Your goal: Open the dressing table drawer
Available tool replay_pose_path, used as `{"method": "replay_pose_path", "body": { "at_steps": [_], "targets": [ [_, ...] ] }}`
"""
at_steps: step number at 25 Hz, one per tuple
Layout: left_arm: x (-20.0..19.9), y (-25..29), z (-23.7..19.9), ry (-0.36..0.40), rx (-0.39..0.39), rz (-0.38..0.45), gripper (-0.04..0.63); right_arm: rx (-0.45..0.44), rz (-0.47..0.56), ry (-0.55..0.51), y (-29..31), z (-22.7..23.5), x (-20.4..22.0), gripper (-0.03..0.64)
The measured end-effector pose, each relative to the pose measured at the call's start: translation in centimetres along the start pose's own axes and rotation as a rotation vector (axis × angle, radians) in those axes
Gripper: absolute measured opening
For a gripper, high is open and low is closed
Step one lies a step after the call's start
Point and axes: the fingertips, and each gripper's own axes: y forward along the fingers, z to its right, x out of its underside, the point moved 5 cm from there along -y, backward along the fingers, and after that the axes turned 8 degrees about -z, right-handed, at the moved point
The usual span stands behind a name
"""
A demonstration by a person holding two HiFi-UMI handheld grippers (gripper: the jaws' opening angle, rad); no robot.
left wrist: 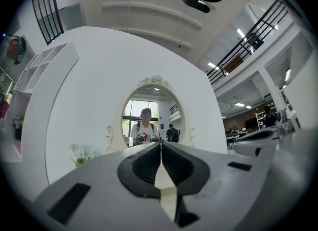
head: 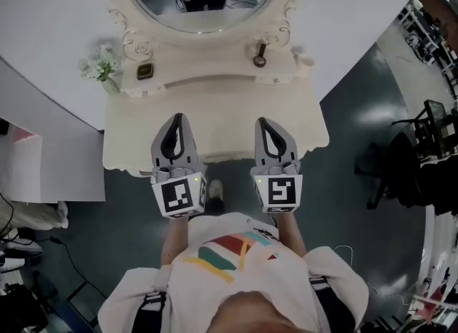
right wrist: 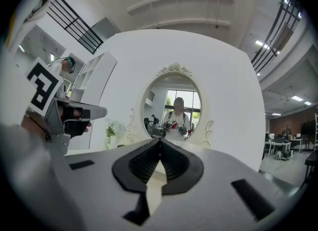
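Left jaws: my left gripper (head: 177,117) (left wrist: 160,143) is closed, tips meeting, nothing between them.
Right jaws: my right gripper (head: 263,121) (right wrist: 160,140) is closed the same way, pads together and empty.
Task's thing: the dressing table (head: 215,106) stands straight ahead. Both my grippers lie over the front of its top, side by side and apart. The drawer sits out of sight below the scalloped front edge (head: 229,158).
Far edge: a raised shelf carries the oval mirror (head: 207,27) (left wrist: 151,115) (right wrist: 174,106), with a curved white wall (head: 57,45) behind it.
Left side: flowers (head: 100,65) (left wrist: 82,153) (right wrist: 110,131) stand at the shelf's left end, a small dark box (head: 145,71) just beside them. A white cabinet (head: 50,163) stands near the table's left corner.
Right side: open grey floor (head: 354,109), with a dark chair (head: 401,170) well apart.
Below me: my shoe (head: 215,192) shows between the grippers, just outside the front edge.
Writing: each marker cube (head: 179,197) (head: 281,192) bears a black-and-white square pattern. My shirt (head: 236,249) shows coloured stripes, and I can read no words.
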Motion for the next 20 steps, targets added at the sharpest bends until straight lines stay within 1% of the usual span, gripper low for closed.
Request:
{"method": "replay_pose_path", "body": {
  "at_steps": [3, 8, 12, 17, 20],
  "targets": [
    [-0.7, 4.2, -1.6, 0.012, 0.014, 0.013, 0.008, -0.006, -0.003, 0.021, 4.2, 0.4, -0.2, 0.000],
    [-0.4, 9.3, -3.1, 0.021, 0.038, -0.057, 0.008, -0.024, -0.032, 0.035, 10.1, 1.0, -0.2, 0.000],
    [0.3, 12.1, -3.6, 0.012, 0.057, -0.074, 0.008, -0.017, -0.035, 0.059, 13.2, 1.6, -0.1, 0.000],
    [1.6, 14.8, -3.7, 0.013, 0.044, -0.112, 0.008, -0.050, -0.054, 0.053, 16.4, 2.1, -0.2, 0.000],
    [1.8, 16.3, -3.5, 0.016, 0.029, -0.114, 0.008, -0.068, -0.046, 0.060, 17.9, 2.5, -0.9, 0.000]
  ]
}}
